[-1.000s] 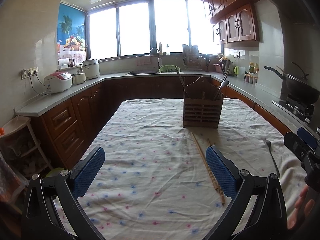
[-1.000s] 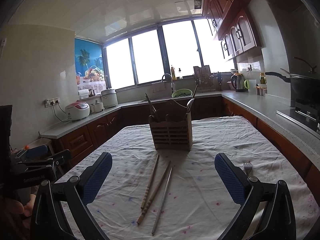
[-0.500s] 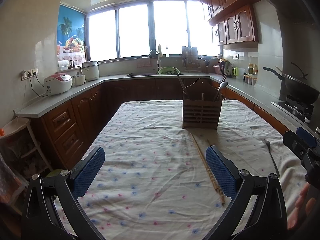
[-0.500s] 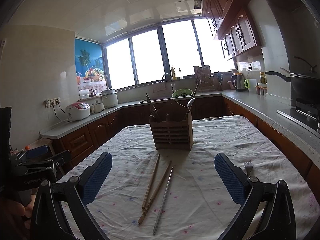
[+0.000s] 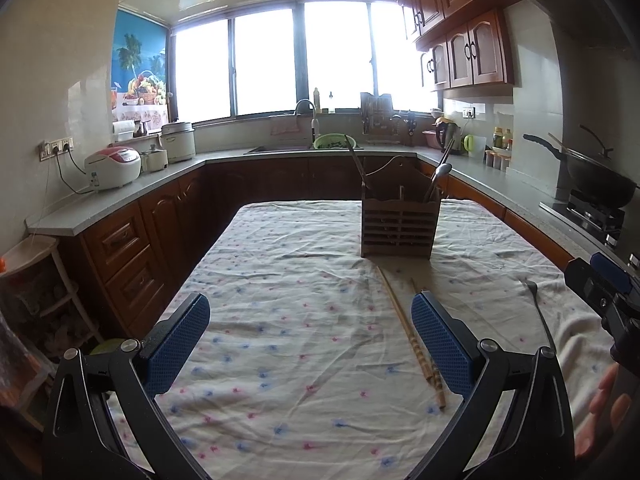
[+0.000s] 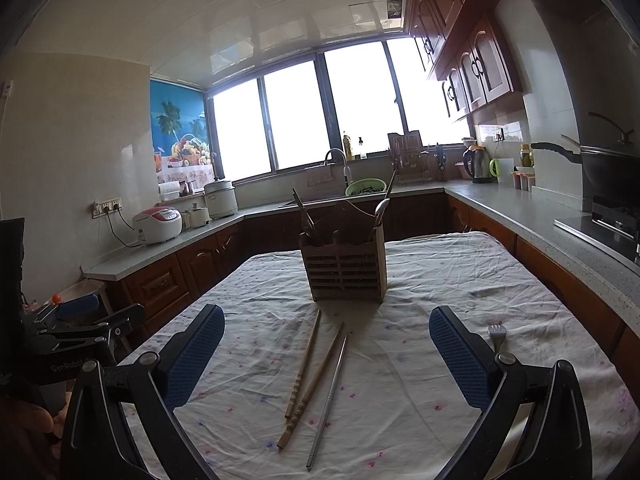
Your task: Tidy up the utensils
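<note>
Both grippers, left gripper (image 5: pixel 310 340) and right gripper (image 6: pixel 326 354), fingers spread wide, holding nothing, over tablecloth (image 6: pixel 440 280); chopsticks (image 6: pixel 308 376) and fork (image 6: pixel 497 336) lie near wooden utensil holder (image 6: pixel 344 268).

We see bright windows (image 5: pixel 272 60) above a grey counter (image 5: pixel 120 196) with dark wood cabinets (image 5: pixel 132 240). Wooden wall cupboards (image 5: pixel 464 52) hang at the right. A flowered cloth (image 5: pixel 280 320) covers the desk.

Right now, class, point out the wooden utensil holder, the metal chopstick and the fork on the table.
wooden utensil holder (image 6: pixel 345 271), right wrist view, on its slatted front.
metal chopstick (image 6: pixel 329 395), right wrist view, on the middle of its shaft.
fork (image 6: pixel 497 334), right wrist view, on its tines.
</note>
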{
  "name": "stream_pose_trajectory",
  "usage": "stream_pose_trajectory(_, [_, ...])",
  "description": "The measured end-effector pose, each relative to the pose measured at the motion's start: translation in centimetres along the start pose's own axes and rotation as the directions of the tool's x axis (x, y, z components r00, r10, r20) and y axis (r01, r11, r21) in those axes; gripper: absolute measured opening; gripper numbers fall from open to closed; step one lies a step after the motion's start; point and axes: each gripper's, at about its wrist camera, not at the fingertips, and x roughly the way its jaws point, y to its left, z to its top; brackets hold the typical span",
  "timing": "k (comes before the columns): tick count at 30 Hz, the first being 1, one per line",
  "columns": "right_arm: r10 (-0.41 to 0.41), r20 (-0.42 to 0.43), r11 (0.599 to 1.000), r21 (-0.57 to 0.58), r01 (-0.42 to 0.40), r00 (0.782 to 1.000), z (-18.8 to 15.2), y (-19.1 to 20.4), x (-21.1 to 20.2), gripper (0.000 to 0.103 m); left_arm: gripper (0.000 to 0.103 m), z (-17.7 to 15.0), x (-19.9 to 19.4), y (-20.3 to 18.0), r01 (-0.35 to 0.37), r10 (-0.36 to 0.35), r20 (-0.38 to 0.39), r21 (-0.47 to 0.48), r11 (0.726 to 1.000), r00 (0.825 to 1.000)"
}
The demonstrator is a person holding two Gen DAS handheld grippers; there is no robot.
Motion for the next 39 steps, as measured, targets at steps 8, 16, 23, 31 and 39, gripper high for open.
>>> stream_pose_trajectory(8, [0.002,0.003,1.000,0.001,-0.002,1.000,0.1,0.1,0.1,0.103,0.103,0.0,0.1,0.0,0.003,-0.003,0.001,0.000,1.000,1.000])
stream_pose_trajectory(16, [0.003,0.003,1.000,0.001,-0.003,1.000,0.2,0.2,0.2,0.103,0.103,0.0,0.3,-0.3,0.008,-0.008,0.000,0.004,1.000,1.000])
stream_pose_trajectory(23, [0.005,0.004,1.000,0.002,-0.005,1.000,0.3,0.3,0.2,0.103,0.103,0.1,0.4,-0.4,0.010,-0.010,0.002,0.008,1.000,1.000])
stream_pose_trajectory(31, [0.000,-0.001,1.000,0.006,0.000,1.000,0.6,0.4,0.5,0.103,0.103,0.3,1.0,-0.2,0.036,-0.036,-0.001,0.001,0.999,0.999])
stream_pose_trajectory(39, [-0.009,-0.013,1.000,0.007,0.009,1.000,1.0,0.0,1.7,0.103,0.103,0.8,1.5,0.0,0.051,-0.051,0.007,-0.007,0.999,0.999])
